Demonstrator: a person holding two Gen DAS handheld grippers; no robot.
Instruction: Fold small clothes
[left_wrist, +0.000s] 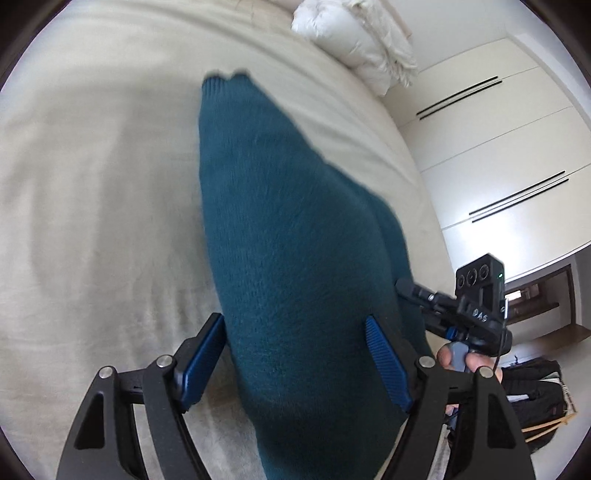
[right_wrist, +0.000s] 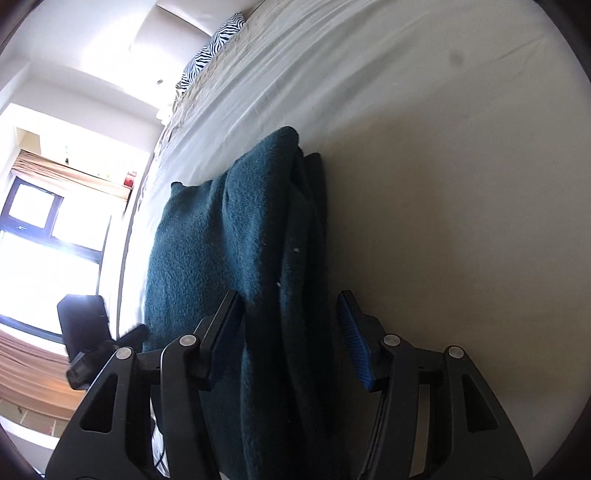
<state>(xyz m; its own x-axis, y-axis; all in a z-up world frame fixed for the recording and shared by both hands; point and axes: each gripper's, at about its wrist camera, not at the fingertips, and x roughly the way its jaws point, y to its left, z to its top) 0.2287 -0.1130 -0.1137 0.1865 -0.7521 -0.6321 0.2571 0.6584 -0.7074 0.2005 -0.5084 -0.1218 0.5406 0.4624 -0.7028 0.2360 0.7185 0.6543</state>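
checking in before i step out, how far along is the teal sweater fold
Done: the teal sweater is already doubled into a narrow layered strip on the bed sheet. In hand: both grippers' jaws stand wide around it, left gripper and right gripper. Left: the final fold and laying it flat.

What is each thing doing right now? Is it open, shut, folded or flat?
Sweater: folded into layers, between both grippers' fingers.
Left hand-held gripper: open, fingers either side of the sweater.
Right hand-held gripper: open, fingers either side of the sweater.
Bed sheet: spread out, slightly wrinkled.
Pillows: stacked.
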